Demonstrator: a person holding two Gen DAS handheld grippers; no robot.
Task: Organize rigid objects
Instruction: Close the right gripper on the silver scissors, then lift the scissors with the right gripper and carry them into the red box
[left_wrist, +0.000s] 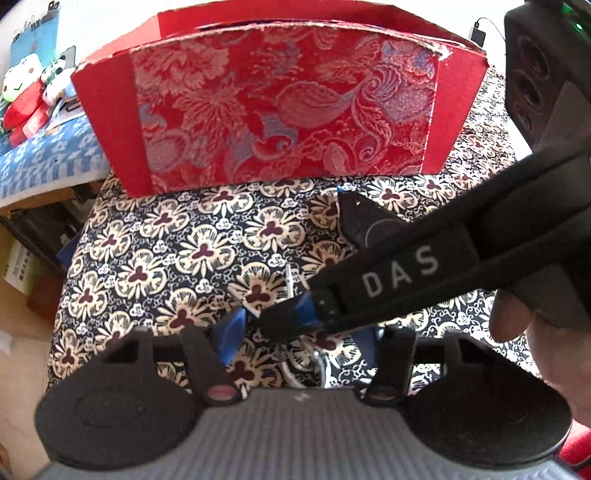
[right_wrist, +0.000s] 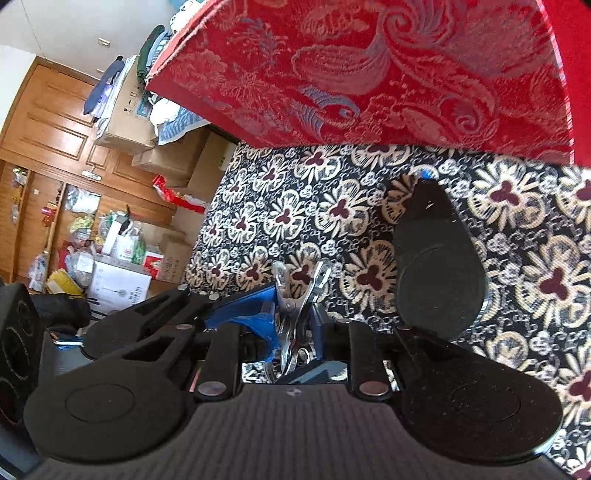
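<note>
A silver metal spring clip stands upright just above the flowered cloth, and my right gripper is shut on it between blue pads. In the left wrist view the right gripper, marked DAS, reaches in from the right with the clip at its tip. My left gripper is open, its blue pads spread on either side of that tip and touching nothing. A red brocade box stands straight ahead on the cloth; its inside is hidden.
A black teardrop-shaped piece with a blue tip lies on the cloth between the grippers and the box. The flowered tablecloth ends at the left. Plush toys sit far left. Cardboard boxes and bags fill the room.
</note>
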